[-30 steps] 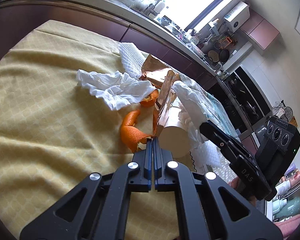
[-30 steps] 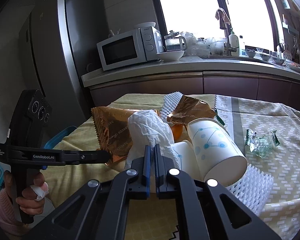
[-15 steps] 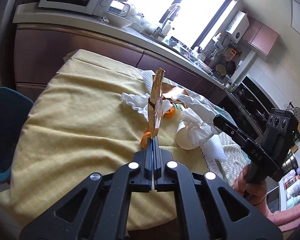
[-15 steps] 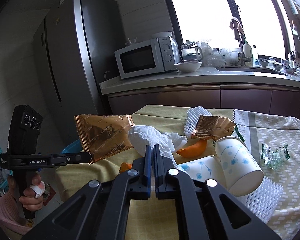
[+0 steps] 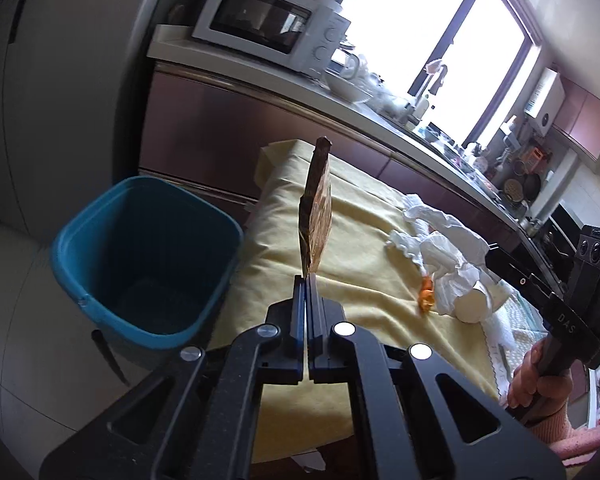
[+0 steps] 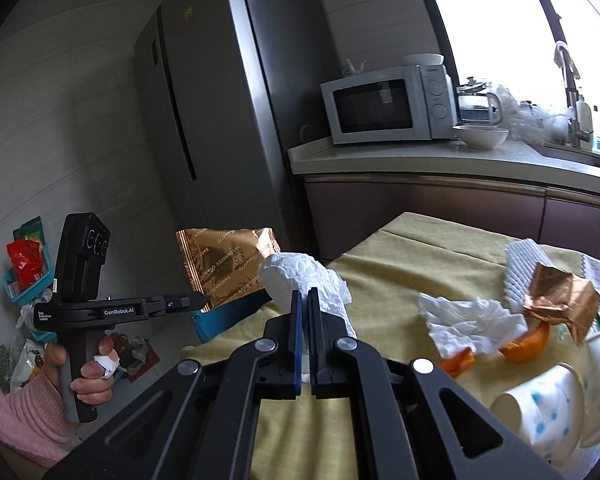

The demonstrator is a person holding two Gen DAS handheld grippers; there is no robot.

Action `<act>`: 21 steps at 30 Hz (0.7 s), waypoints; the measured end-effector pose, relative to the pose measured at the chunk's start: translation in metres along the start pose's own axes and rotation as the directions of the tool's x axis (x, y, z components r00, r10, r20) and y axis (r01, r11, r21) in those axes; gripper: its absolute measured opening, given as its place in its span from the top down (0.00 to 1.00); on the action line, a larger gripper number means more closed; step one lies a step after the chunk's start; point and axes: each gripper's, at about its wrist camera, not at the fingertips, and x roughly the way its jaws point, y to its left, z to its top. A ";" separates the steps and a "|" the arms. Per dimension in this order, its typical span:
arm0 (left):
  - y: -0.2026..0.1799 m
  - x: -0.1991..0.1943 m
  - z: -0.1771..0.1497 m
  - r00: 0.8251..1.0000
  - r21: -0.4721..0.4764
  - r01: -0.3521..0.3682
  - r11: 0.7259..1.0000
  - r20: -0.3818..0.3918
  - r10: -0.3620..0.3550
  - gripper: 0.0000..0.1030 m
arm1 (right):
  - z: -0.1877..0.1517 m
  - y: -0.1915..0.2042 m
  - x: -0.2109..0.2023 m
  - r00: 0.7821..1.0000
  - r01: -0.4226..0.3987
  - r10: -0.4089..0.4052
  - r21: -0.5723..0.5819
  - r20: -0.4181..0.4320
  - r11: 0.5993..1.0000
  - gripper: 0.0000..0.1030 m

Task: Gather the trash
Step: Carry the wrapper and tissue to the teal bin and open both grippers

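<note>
A yellow-clothed counter (image 6: pixel 384 276) stands before fridge (image 6: pixel 236 92) and microwave (image 6: pixel 384 104). Left tongs (image 5: pixel 307 280) pinch a gold wrapper (image 5: pixel 317 216) beside the blue bin (image 5: pixel 140 256); right tongs (image 6: pixel 305 300) clamp a white tissue (image 6: pixel 300 276).

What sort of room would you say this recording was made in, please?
Most likely a home kitchen: a microwave stands on the counter beside a tall steel refrigerator, with a sink tap by the window.
</note>
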 end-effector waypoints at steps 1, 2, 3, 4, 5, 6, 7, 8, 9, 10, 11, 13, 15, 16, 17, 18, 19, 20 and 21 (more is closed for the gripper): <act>0.009 -0.004 0.002 1.000 -0.009 -0.021 1.000 0.006 0.021 0.99 | 0.004 0.005 0.010 1.000 -0.023 0.023 -0.006 -0.009 1.000 0.98; 0.020 -0.006 0.002 0.999 -0.019 -0.041 0.999 0.011 0.041 0.99 | 0.008 0.010 0.020 0.999 -0.041 0.041 -0.013 -0.016 0.999 0.98; 0.029 -0.009 0.004 0.998 -0.029 -0.062 0.998 0.014 0.063 0.99 | 0.011 0.015 0.030 0.998 -0.060 0.060 -0.019 -0.025 0.998 0.98; 0.038 -0.011 0.005 0.997 -0.038 -0.079 0.996 0.014 0.080 0.99 | 0.015 0.019 0.041 0.996 -0.080 0.079 -0.021 -0.035 0.997 0.98; 0.050 -0.012 0.005 0.995 -0.048 -0.094 0.994 0.013 0.095 0.99 | 0.019 0.024 0.050 0.995 -0.096 0.095 -0.022 -0.042 0.995 0.98; 0.059 -0.013 0.006 0.994 -0.058 -0.110 0.992 0.011 0.111 0.99 | 0.022 0.028 0.060 0.993 -0.113 0.111 -0.025 -0.050 0.993 0.98; 0.068 -0.012 0.006 0.993 -0.066 -0.121 0.990 0.007 0.122 0.99 | 0.026 0.033 0.071 0.990 -0.129 0.127 -0.024 -0.063 0.991 0.98; 0.076 -0.011 0.007 0.991 -0.076 -0.136 0.988 0.002 0.136 0.99 | 0.028 0.036 0.081 0.988 -0.141 0.139 -0.022 -0.073 0.990 0.98; 0.084 -0.010 0.007 0.989 -0.084 -0.149 0.985 -0.003 0.149 0.99 | 0.031 0.040 0.092 0.984 -0.157 0.155 -0.019 -0.085 0.987 0.98; 0.092 -0.009 0.006 0.987 -0.092 -0.160 0.983 -0.010 0.160 0.99 | 0.033 0.042 0.103 0.982 -0.166 0.163 -0.016 -0.098 0.986 0.98; 0.099 -0.007 0.004 0.985 -0.100 -0.173 0.980 -0.016 0.172 0.99 | 0.034 0.047 0.111 0.980 -0.170 0.168 -0.013 -0.106 0.985 0.98; 0.111 -0.001 0.004 0.982 -0.117 -0.190 0.975 -0.030 0.188 0.99 | 0.037 0.053 0.130 0.975 -0.179 0.177 -0.008 -0.133 0.984 0.98; 0.121 0.005 0.004 0.978 -0.133 -0.206 0.969 -0.053 0.201 0.99 | 0.038 0.056 0.149 0.971 -0.181 0.178 -0.006 -0.162 0.983 0.98; 0.127 0.009 0.002 0.976 -0.137 -0.215 0.967 -0.061 0.208 0.99 | 0.037 0.057 0.159 0.969 -0.173 0.169 -0.006 -0.181 0.985 0.98; 0.132 0.011 0.002 0.974 -0.141 -0.223 0.965 -0.069 0.215 0.99 | 0.038 0.058 0.167 0.967 -0.168 0.165 -0.002 -0.195 0.986 0.98; 0.137 0.014 0.002 0.973 -0.145 -0.226 0.963 -0.076 0.217 0.99 | 0.038 0.058 0.175 0.963 -0.170 0.166 0.003 -0.212 0.986 0.98; 0.139 0.017 0.002 0.972 -0.148 -0.230 0.962 -0.082 0.220 0.99 | 0.037 0.059 0.184 0.961 -0.161 0.158 0.006 -0.227 0.987 0.98; 0.141 0.019 0.001 0.971 -0.151 -0.233 0.961 -0.089 0.222 0.99 | 0.037 0.059 0.192 0.958 -0.157 0.154 0.011 -0.241 0.988 0.98; 0.144 0.022 0.002 0.971 -0.153 -0.234 0.960 -0.096 0.221 0.99 | 0.036 0.058 0.201 0.953 -0.157 0.156 0.017 -0.260 0.987 0.98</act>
